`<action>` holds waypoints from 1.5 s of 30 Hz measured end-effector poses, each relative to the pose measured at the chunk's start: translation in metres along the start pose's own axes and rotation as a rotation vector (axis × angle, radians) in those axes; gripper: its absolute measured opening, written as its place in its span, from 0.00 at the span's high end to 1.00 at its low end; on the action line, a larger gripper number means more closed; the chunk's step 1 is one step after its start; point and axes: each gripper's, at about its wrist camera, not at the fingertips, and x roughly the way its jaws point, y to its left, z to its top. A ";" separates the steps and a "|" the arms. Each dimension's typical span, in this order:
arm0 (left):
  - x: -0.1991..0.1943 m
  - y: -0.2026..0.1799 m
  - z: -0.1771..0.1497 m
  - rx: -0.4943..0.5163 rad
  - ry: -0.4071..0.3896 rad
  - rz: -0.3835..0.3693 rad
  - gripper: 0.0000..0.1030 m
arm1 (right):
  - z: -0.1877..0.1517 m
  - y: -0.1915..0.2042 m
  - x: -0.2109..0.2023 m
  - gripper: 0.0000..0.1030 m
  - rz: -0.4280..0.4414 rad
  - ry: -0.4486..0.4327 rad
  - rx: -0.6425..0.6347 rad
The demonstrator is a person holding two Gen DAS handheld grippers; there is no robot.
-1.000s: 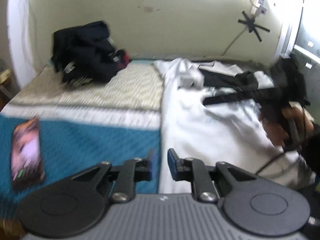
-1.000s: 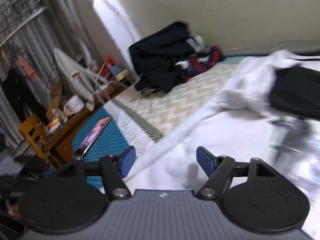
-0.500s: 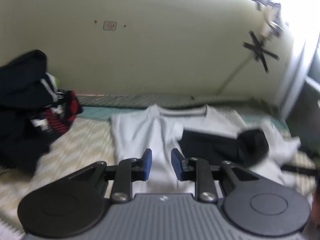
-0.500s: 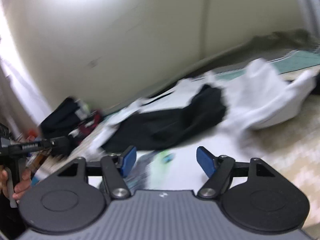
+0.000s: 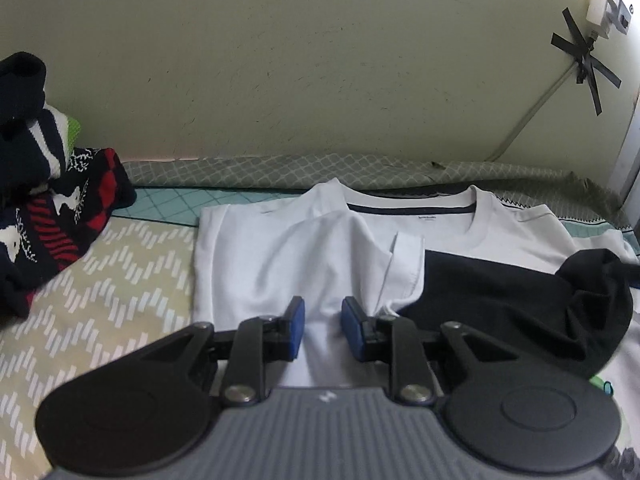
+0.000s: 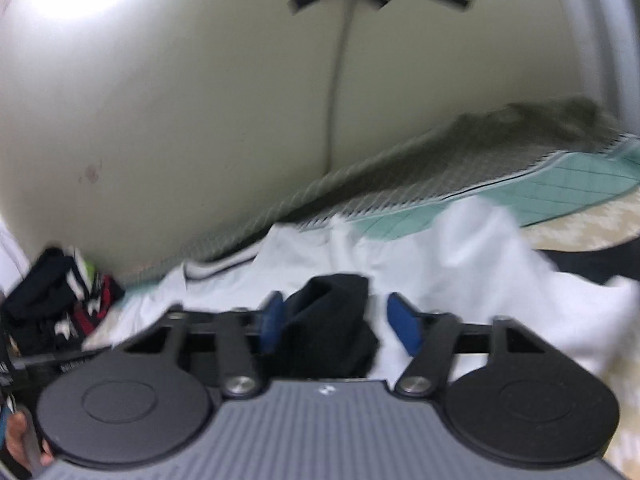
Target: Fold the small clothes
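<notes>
On the bed (image 5: 120, 264), against the pale wall, a white T-shirt (image 5: 280, 256) is laid flat, neck toward the wall, w/ one sleeve folded inward & a dark stripe seen inside the collar. A black garment (image 5: 512, 300) is draped over its right half. No containers are seen in either view. At far left a pile of dark patterned clothes (image 5: 48, 208) is heaped. From the left wrist view, the left gripper (image 5: 322, 326) is seen w/ fingers narrowly apart, white cloth between them, contact not discernible. The right wrist view, blurred, shows what the left does not: the right gripper (image 6: 335, 322), fingers closing, w/ a bunch of black fabric between them, touching the left finger only.
</notes>
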 end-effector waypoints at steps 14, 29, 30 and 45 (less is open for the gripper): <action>0.003 0.007 0.003 -0.053 0.004 -0.020 0.79 | 0.019 0.000 -0.062 0.96 0.252 -0.104 0.238; 0.001 0.003 0.002 -0.029 -0.004 -0.009 0.67 | -0.052 -0.140 -0.190 0.56 -0.266 -0.312 0.478; 0.001 0.003 0.002 -0.029 -0.004 -0.008 0.67 | -0.058 -0.143 -0.190 0.56 -0.258 -0.308 0.512; 0.002 0.002 0.002 -0.017 -0.006 -0.016 0.60 | 0.007 -0.188 -0.086 0.49 -0.170 -0.227 0.663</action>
